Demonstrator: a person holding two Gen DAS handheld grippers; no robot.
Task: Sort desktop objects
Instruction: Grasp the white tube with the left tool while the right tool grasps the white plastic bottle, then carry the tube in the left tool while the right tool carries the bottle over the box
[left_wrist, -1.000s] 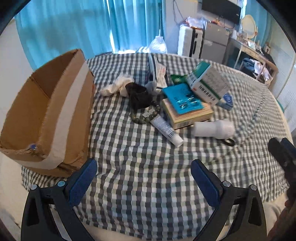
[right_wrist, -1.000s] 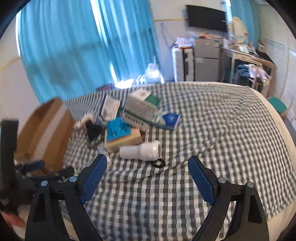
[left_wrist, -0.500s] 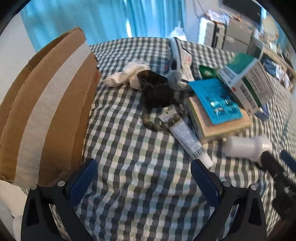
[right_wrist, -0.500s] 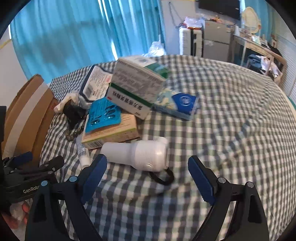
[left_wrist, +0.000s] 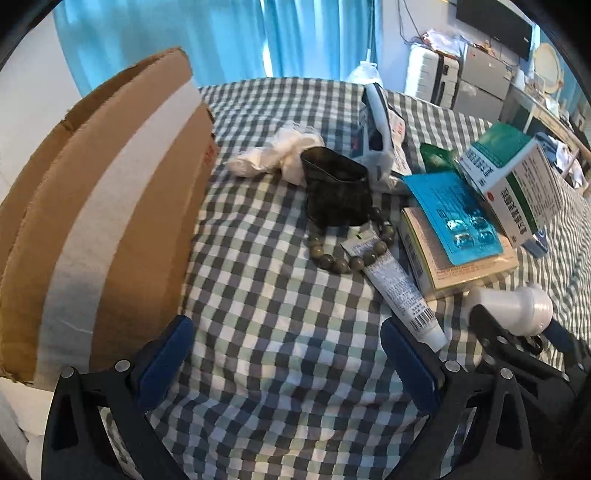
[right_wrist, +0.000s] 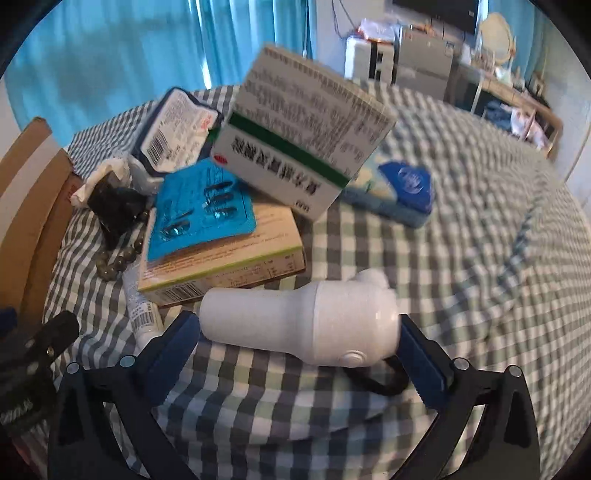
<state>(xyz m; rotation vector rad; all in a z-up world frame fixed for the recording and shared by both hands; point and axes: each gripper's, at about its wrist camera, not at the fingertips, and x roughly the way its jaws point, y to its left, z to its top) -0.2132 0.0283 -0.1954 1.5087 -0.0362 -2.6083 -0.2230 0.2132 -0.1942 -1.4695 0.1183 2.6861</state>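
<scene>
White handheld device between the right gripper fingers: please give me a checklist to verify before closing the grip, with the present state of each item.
1. Right gripper open wide enough: ok.
2. White handheld device lies between the fingers, lengthwise across the gap: ok.
3. Pads touching the device: cannot tell; both ends look very near.
4. Black strap loop clear of the right finger: not ok; it lies against it.
5. Tan box apart from the device: cannot tell; they look very close.
6. Left gripper open, holding nothing: ok.

A home bedroom: blue curtains (left_wrist: 221, 40), suitcase (left_wrist: 432, 79), wall television (left_wrist: 495, 22), checked bedcover (left_wrist: 280, 332).
</scene>
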